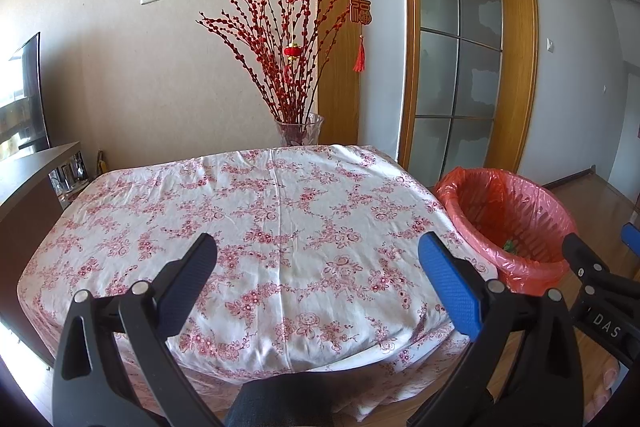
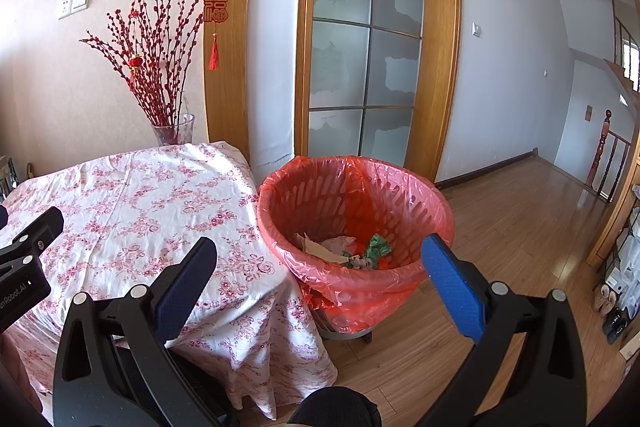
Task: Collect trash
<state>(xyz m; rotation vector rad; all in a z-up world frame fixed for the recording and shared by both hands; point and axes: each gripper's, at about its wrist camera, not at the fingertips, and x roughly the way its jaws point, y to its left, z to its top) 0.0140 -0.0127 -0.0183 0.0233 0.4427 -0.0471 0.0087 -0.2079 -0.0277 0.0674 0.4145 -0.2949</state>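
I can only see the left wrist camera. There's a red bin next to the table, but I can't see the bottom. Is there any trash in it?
Observer: Yes. The right wrist view looks down into the trash bin: crumpled paper and a green wrapper lie at the bottom.
Child: Is the right gripper holding something?
Observer: No. The right gripper has its jaws wide apart with nothing between them.
Child: What's on the floor past the bin?
Observer: Slippers and shoes sit by a rack at the far right, on the wooden floor.
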